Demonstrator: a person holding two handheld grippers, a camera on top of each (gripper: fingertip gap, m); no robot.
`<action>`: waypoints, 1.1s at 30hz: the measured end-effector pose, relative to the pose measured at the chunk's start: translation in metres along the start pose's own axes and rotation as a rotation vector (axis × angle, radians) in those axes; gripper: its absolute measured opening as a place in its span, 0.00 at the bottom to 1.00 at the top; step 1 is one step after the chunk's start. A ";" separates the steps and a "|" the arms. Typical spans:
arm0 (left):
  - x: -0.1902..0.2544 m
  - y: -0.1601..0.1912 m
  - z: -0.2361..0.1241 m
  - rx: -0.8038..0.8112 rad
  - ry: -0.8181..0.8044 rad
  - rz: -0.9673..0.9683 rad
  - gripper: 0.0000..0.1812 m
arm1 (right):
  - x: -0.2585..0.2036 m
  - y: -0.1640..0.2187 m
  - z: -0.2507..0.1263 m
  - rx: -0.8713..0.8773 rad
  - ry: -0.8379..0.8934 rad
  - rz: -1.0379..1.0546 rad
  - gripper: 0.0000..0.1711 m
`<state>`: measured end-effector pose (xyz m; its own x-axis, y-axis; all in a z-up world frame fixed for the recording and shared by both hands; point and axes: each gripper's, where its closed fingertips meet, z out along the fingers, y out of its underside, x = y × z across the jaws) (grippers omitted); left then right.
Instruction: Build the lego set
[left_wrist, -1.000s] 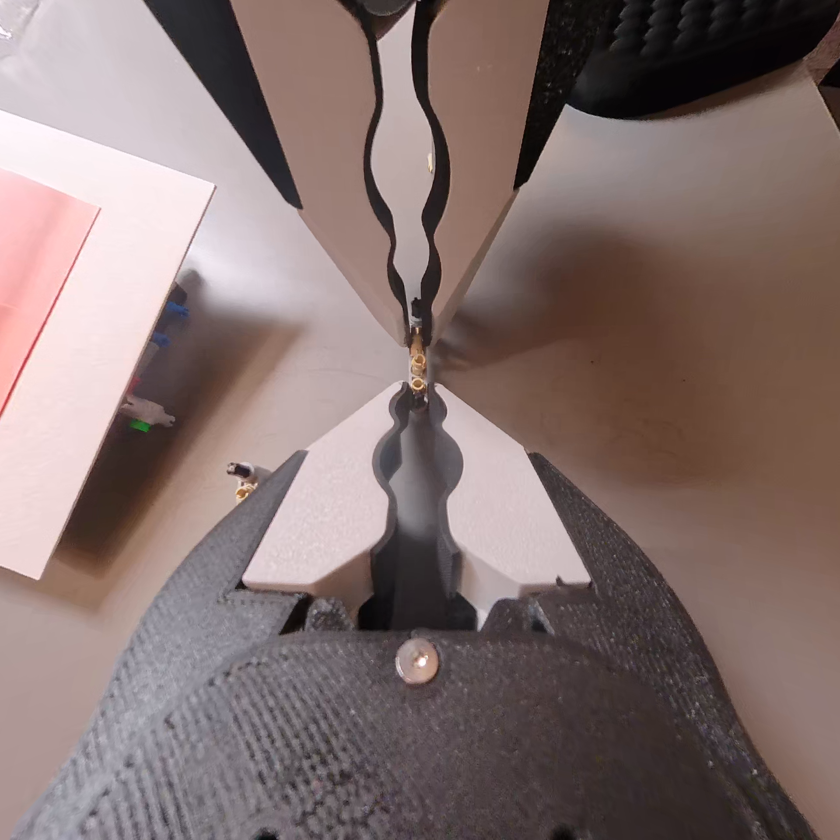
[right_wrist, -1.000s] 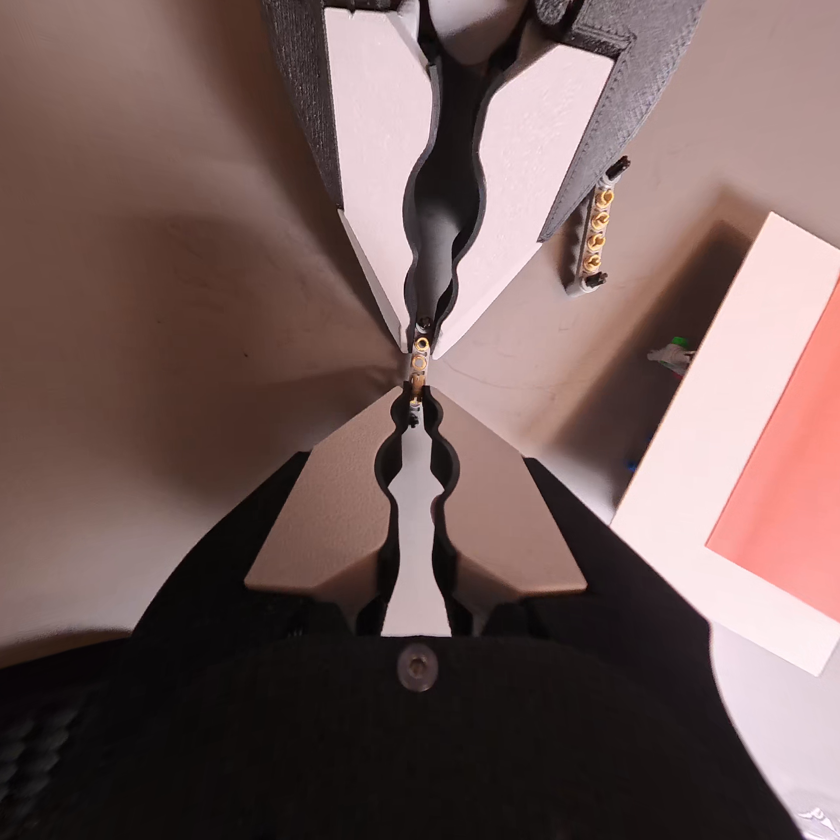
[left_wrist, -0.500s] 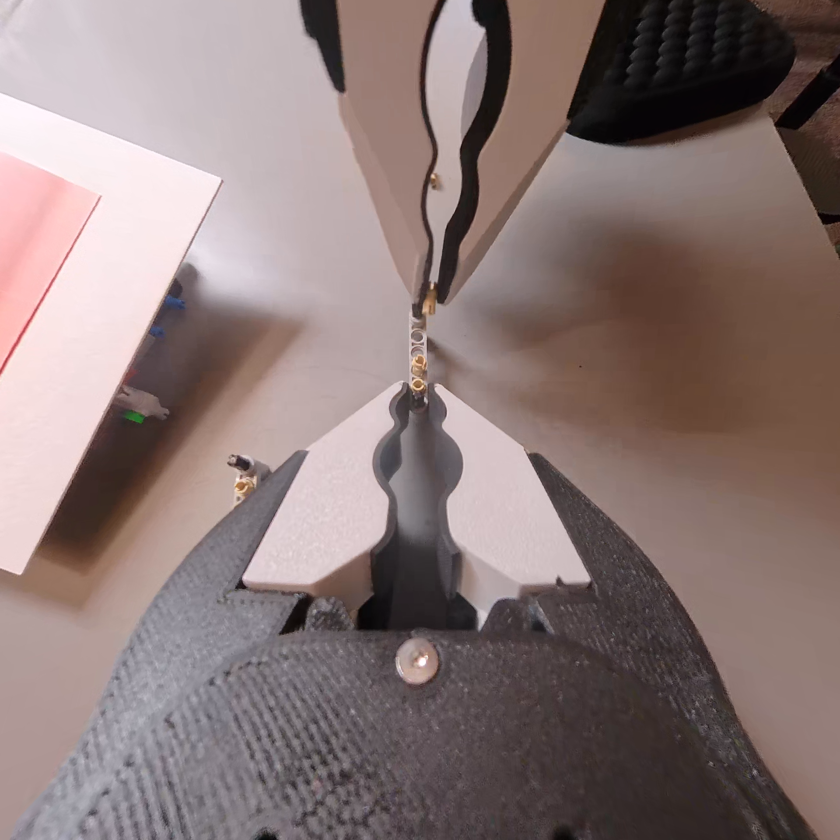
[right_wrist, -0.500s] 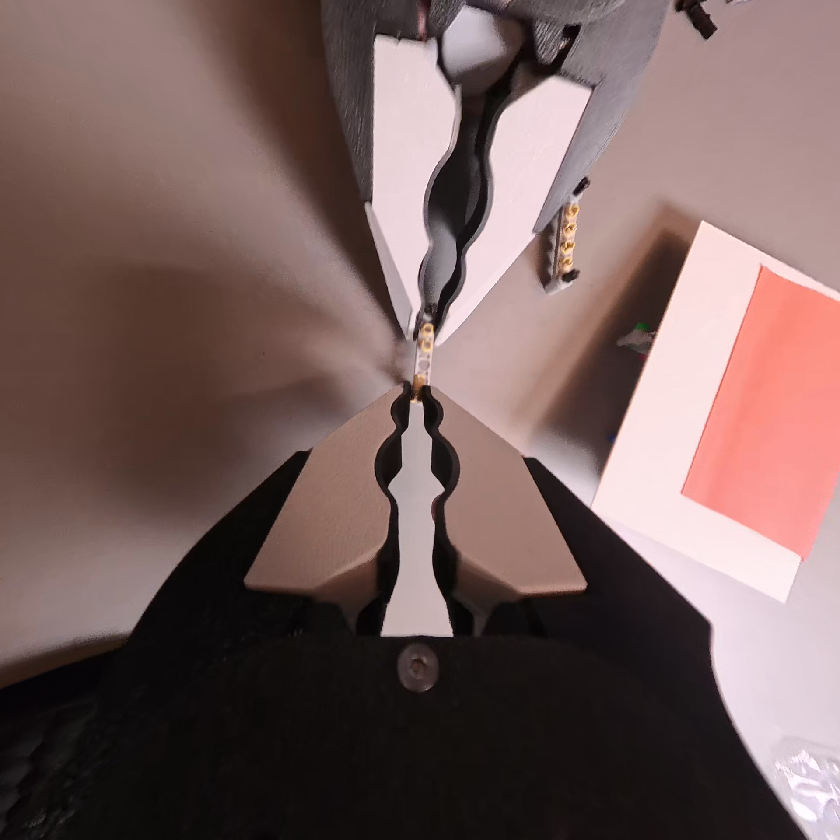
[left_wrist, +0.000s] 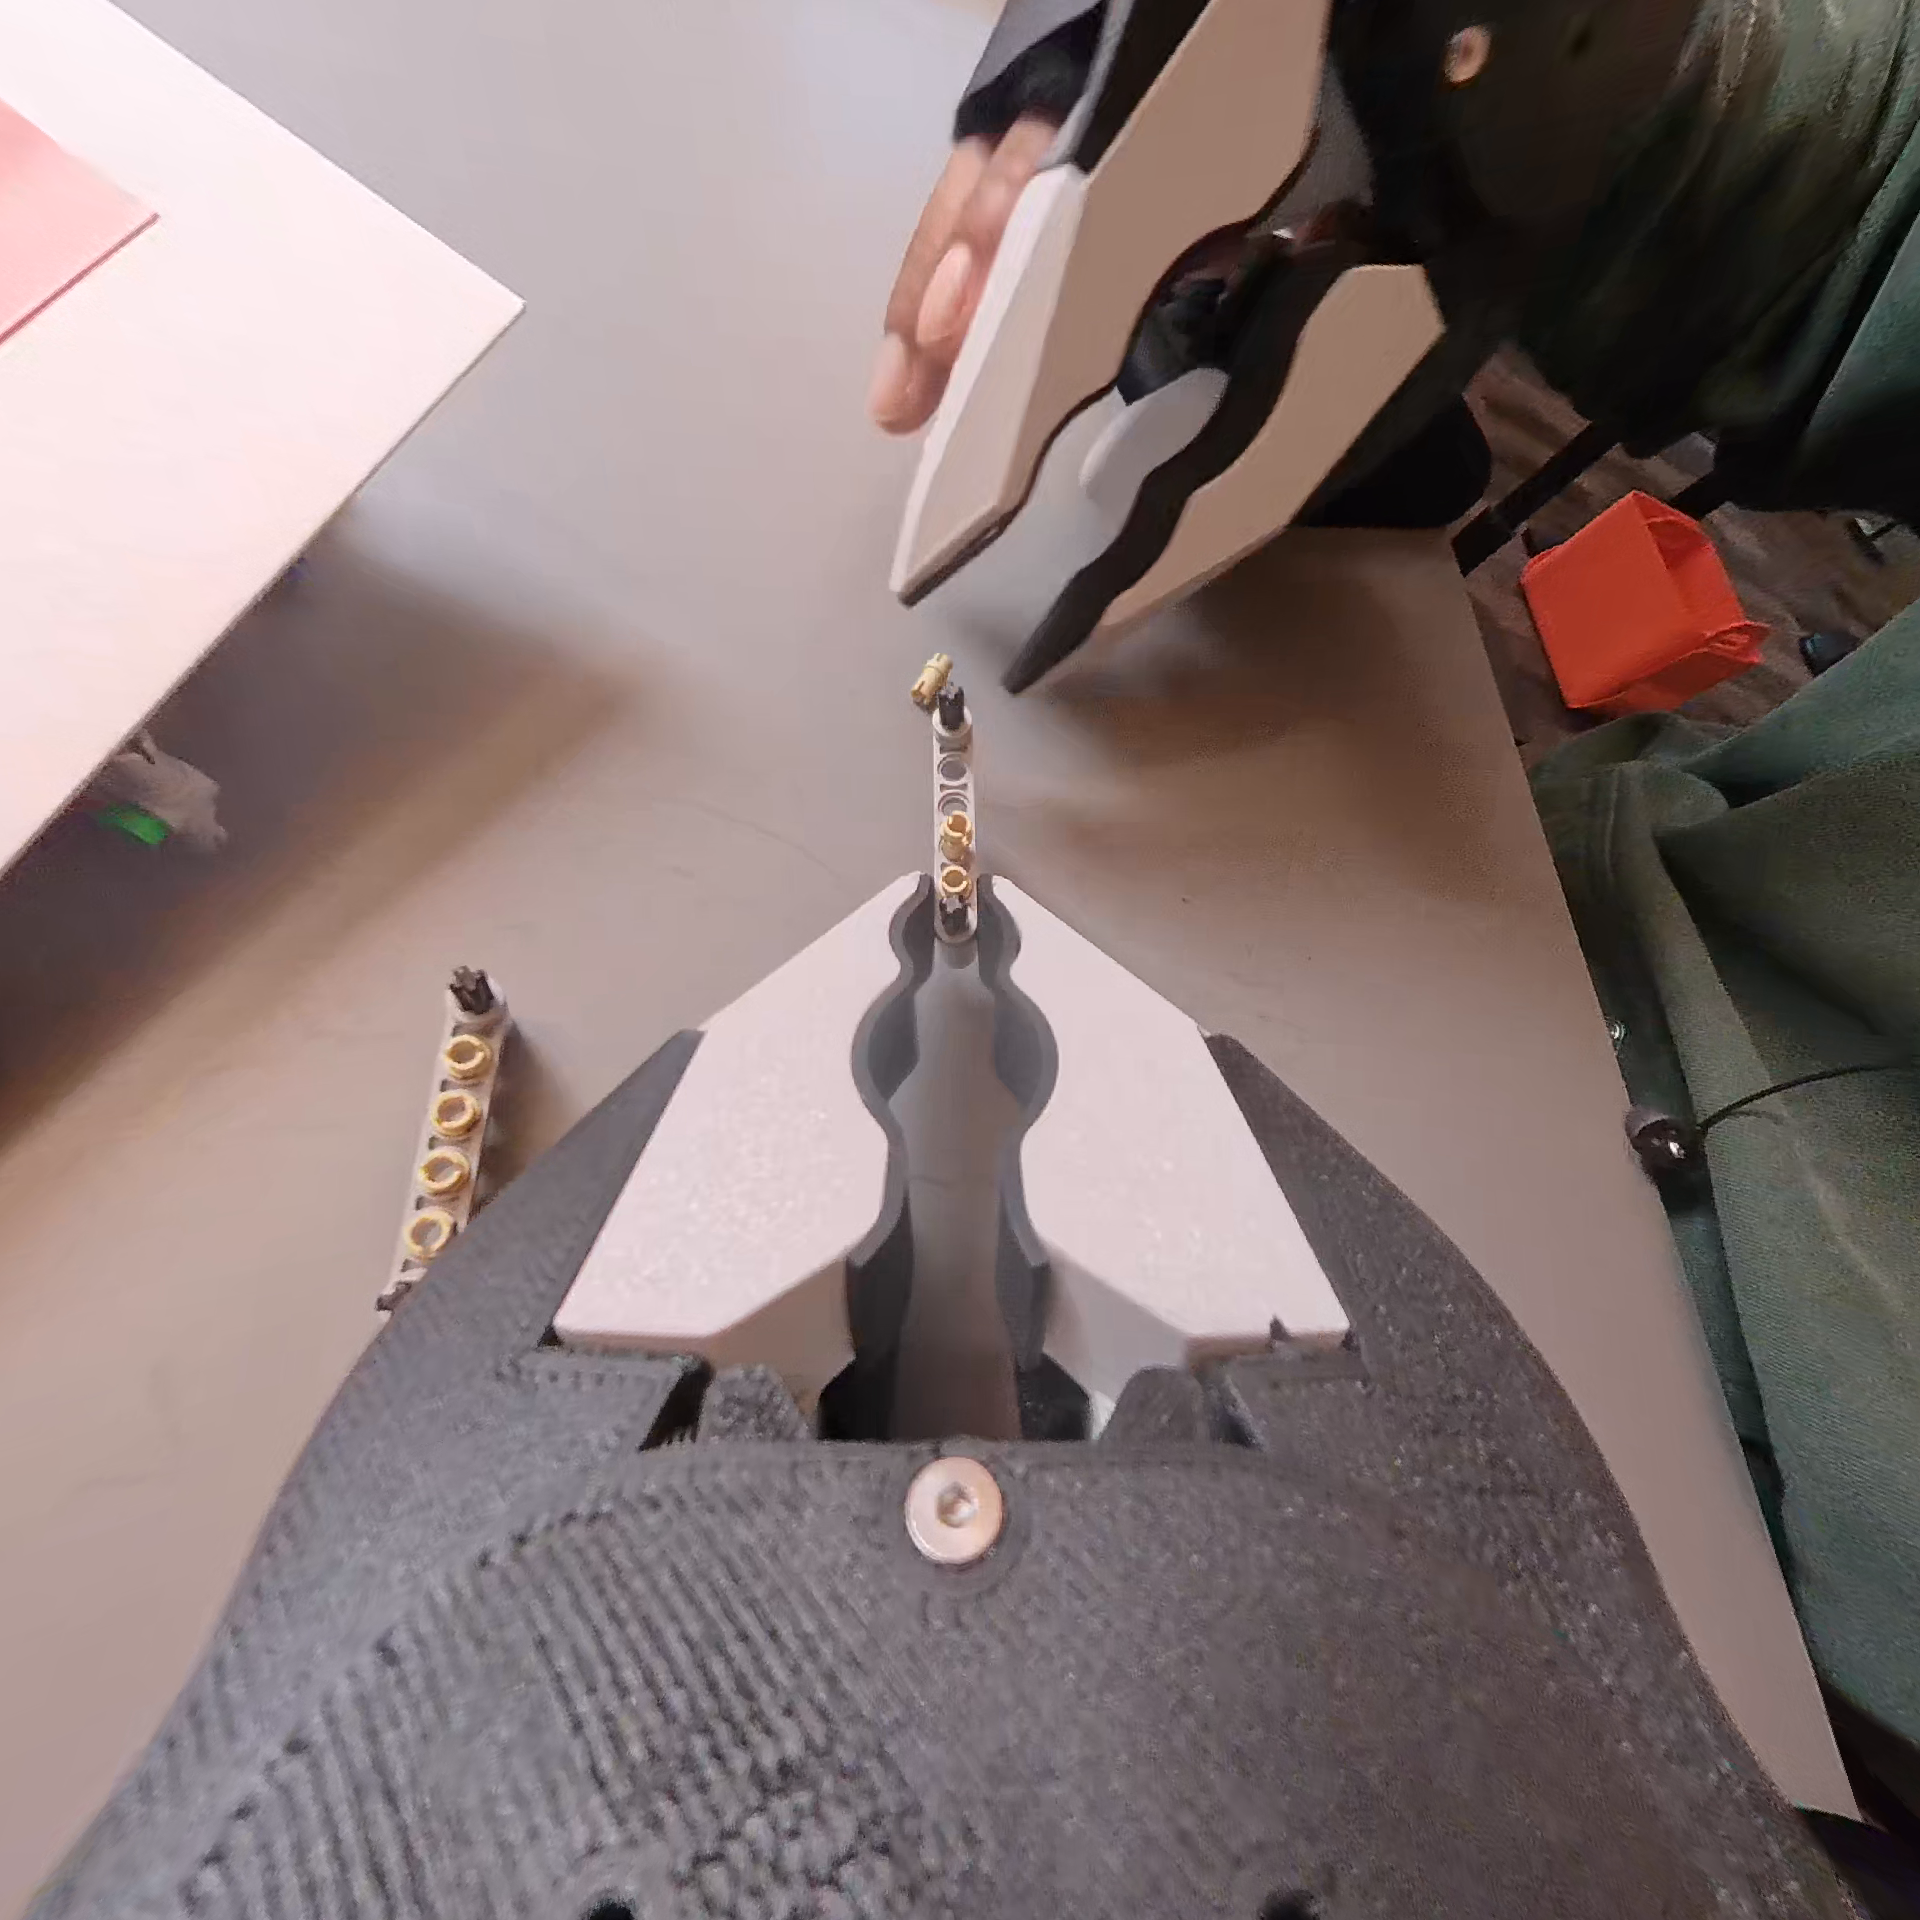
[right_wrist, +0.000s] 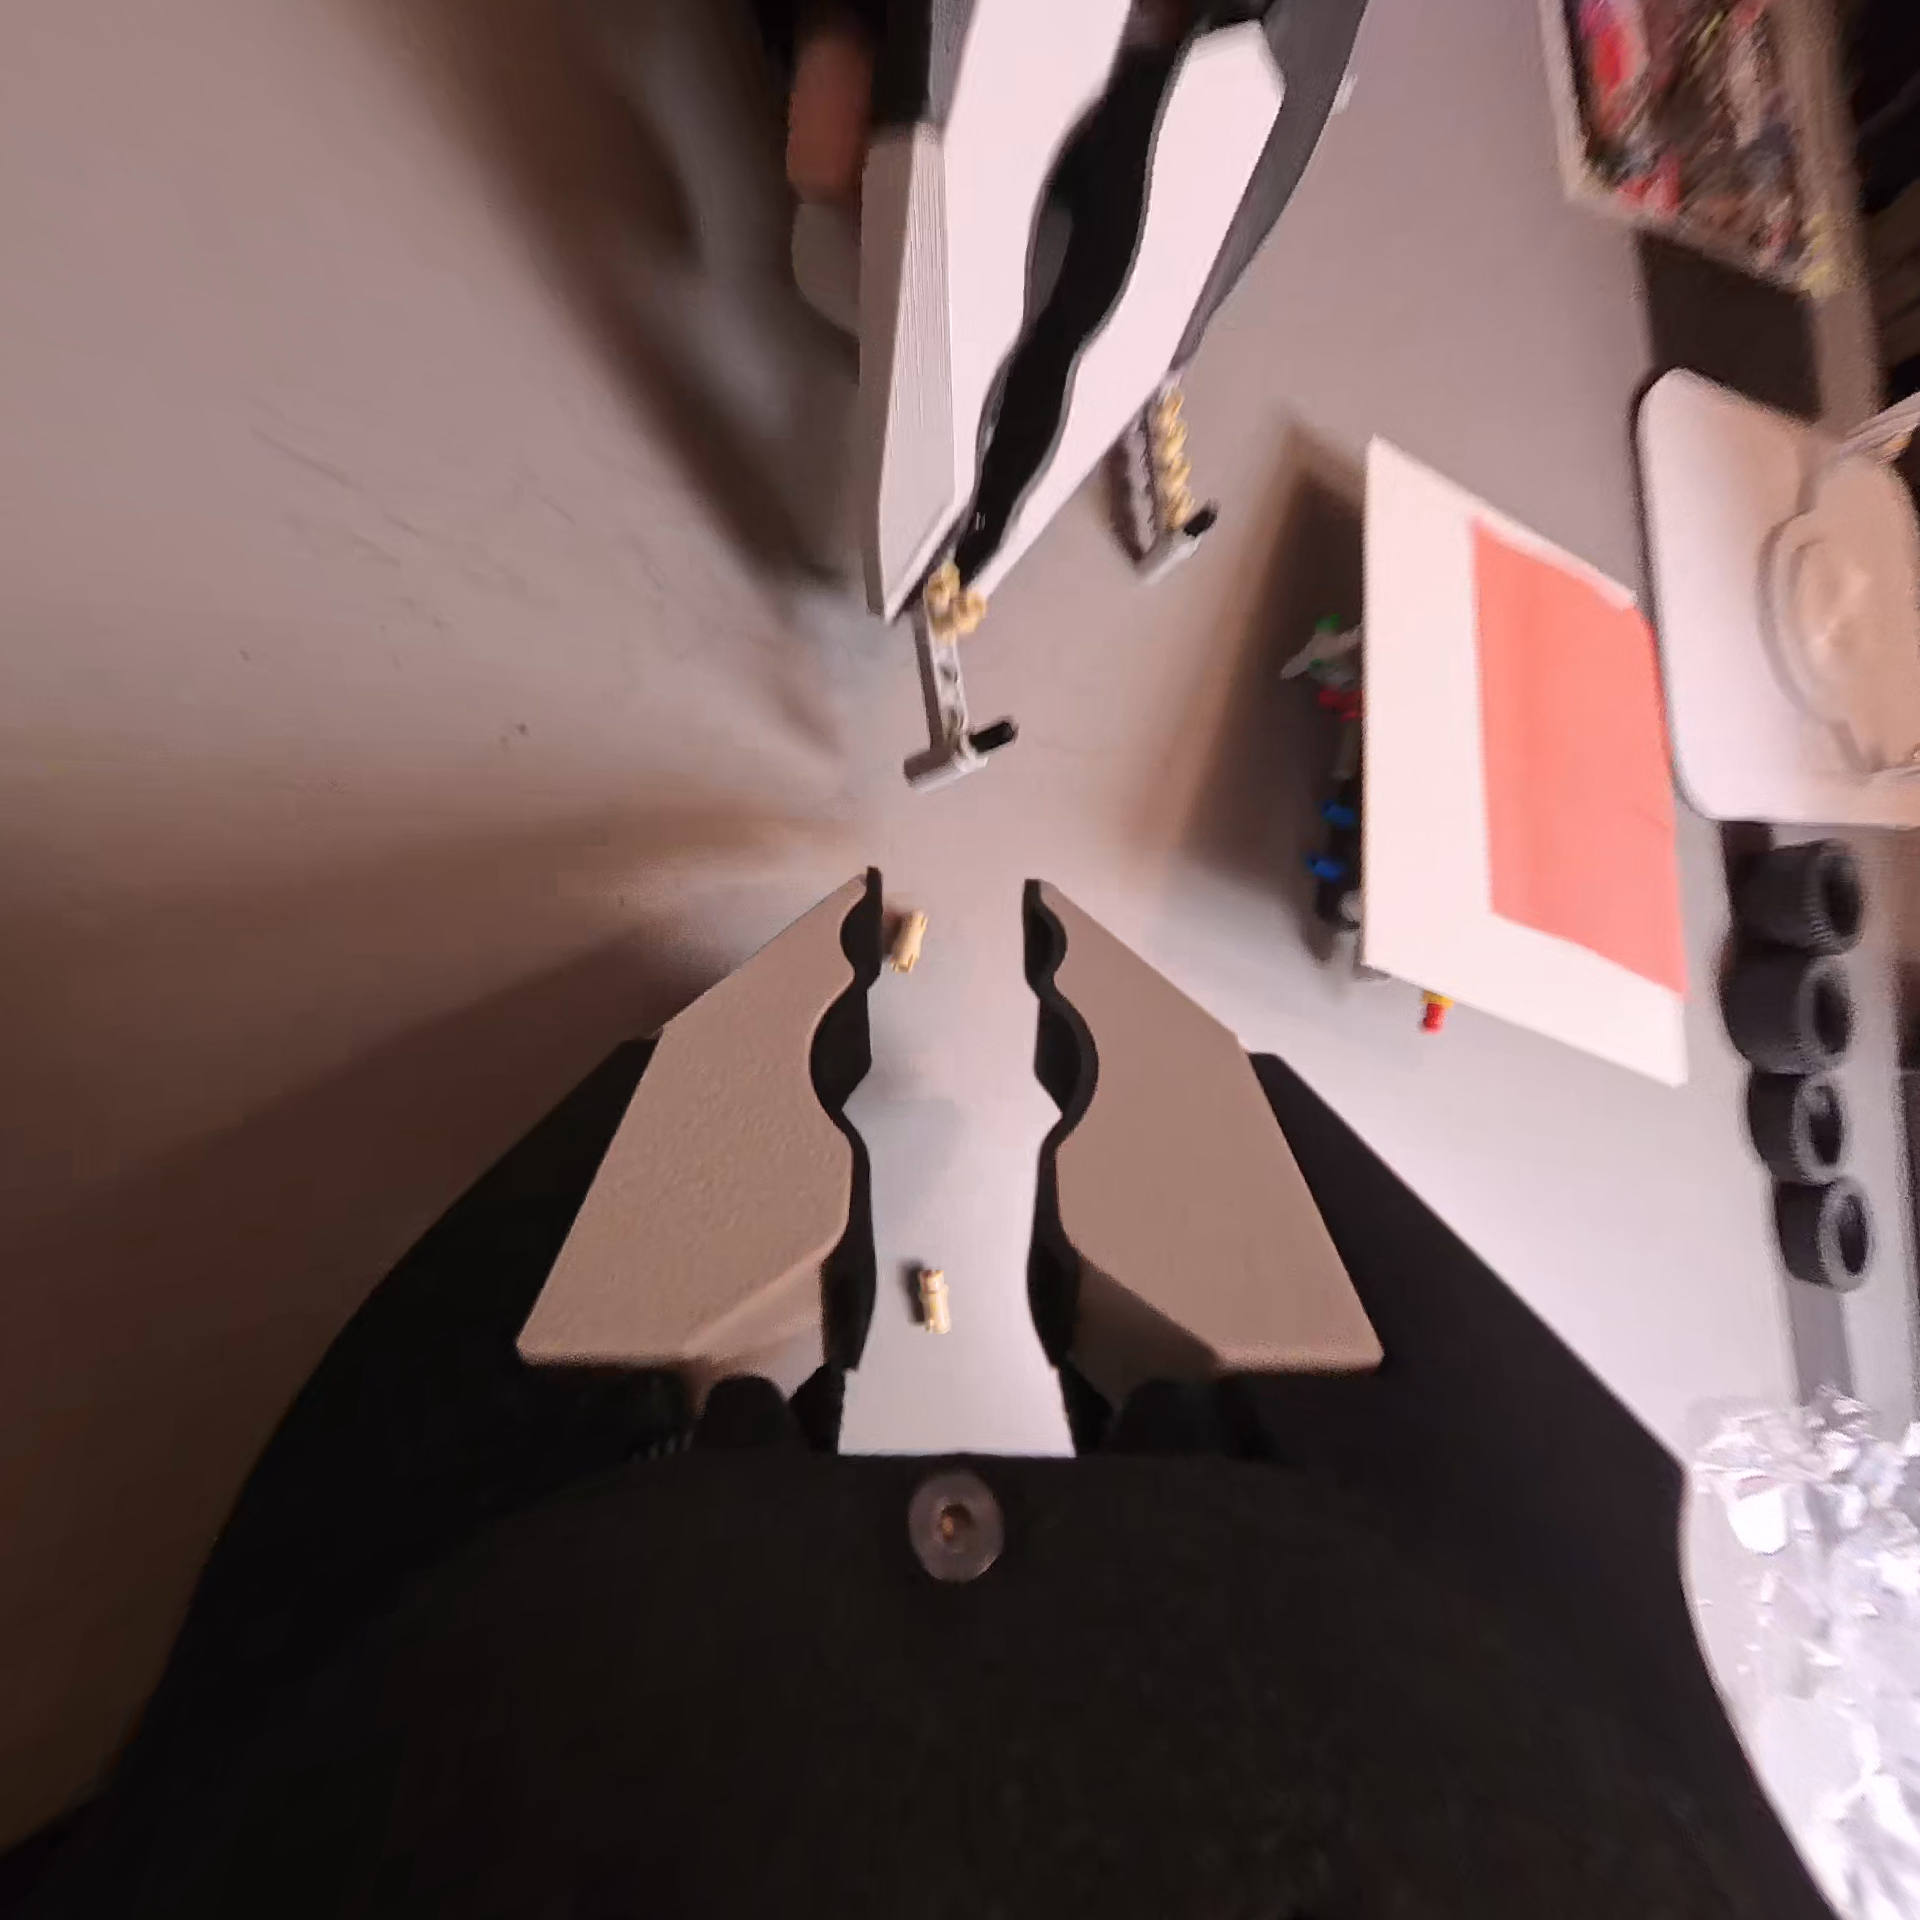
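Note:
My left gripper (left_wrist: 953, 902) is shut on the near end of a grey lego beam (left_wrist: 950, 774) with two tan pins in it; the beam points away over the table. A loose tan pin (left_wrist: 932, 681) lies by the beam's far end. My right gripper (left_wrist: 966, 639) is open and empty just beyond it. In the right wrist view, the right gripper (right_wrist: 948, 888) is open over the table, with one tan pin (right_wrist: 906, 940) by its left finger and another (right_wrist: 932, 1297) farther back. The left gripper (right_wrist: 940, 597) holds the beam (right_wrist: 951, 686) opposite it.
A second grey beam (left_wrist: 452, 1132) with several tan pins lies left of my left gripper. A white booklet with a red panel (right_wrist: 1527, 748) lies with small coloured pieces (right_wrist: 1330, 748) beside it. Black tyres (right_wrist: 1808, 1081) and a crumpled plastic bag (right_wrist: 1818, 1558) lie at the right. An orange box (left_wrist: 1631, 613) sits beyond the table edge. The grippers' ends are close to 5 centimetres from one another.
My right gripper has opened and pulled back from the beam's end. The tan pin it held now lies on the table. My left gripper still holds the beam.

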<state>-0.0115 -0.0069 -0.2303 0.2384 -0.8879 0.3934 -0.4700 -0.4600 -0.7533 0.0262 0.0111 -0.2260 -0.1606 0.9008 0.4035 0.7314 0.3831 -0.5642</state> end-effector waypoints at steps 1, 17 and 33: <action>0.000 0.000 0.000 -0.002 -0.001 -0.003 0.03 | 0.002 -0.011 -0.004 0.034 0.029 -0.034 0.16; -0.014 0.011 0.005 -0.131 -0.235 0.300 0.03 | -0.002 -0.038 0.031 0.022 -0.041 -0.084 0.08; -0.014 0.010 0.006 -0.126 -0.238 0.317 0.03 | -0.004 -0.034 0.037 -0.097 -0.313 0.057 0.02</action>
<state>-0.0145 0.0002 -0.2467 0.2480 -0.9687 0.0085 -0.6485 -0.1725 -0.7414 -0.0226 0.0017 -0.2355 -0.3025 0.9450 0.1245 0.8023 0.3229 -0.5021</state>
